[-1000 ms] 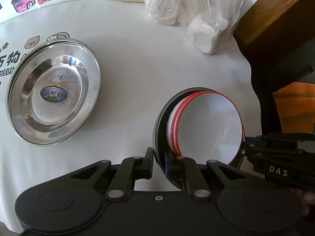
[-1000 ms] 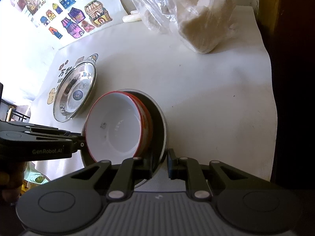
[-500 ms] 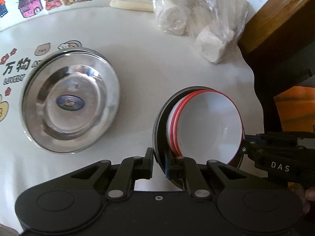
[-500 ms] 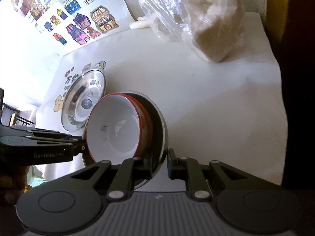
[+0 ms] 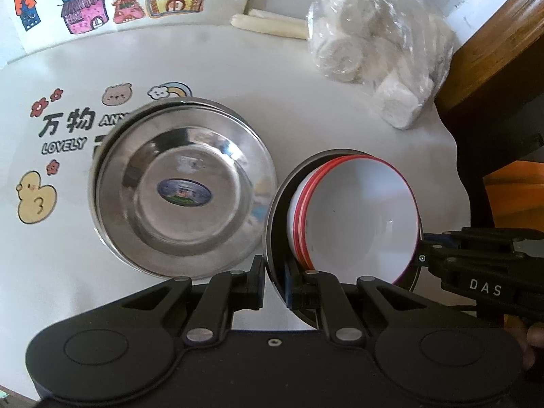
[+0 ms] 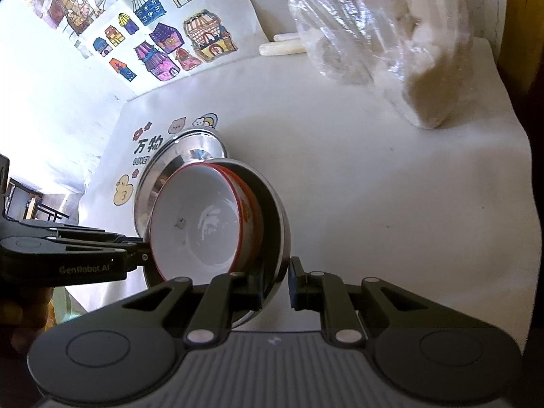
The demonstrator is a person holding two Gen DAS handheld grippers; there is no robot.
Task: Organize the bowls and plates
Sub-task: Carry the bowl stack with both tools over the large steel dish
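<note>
Both grippers, left gripper (image 5: 274, 280) and right gripper (image 6: 276, 280), fingers clamped on opposite rims of steel plate (image 5: 272, 224) carrying red-rimmed bowls (image 5: 357, 217); uneven hands could tilt it; bowls slide; may clip steel plates on worktop (image 5: 183, 193).

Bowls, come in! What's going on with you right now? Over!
Left hand-held gripper and right hand-held gripper shut on steel plate. Red-rimmed bowls ride inside it. Second steel plate close beside.

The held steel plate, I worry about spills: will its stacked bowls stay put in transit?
Possibly not. The red-rimmed bowls sit loose in the smooth steel plate, so tilting may slide them. Both grippers pinch only its rim.
</note>
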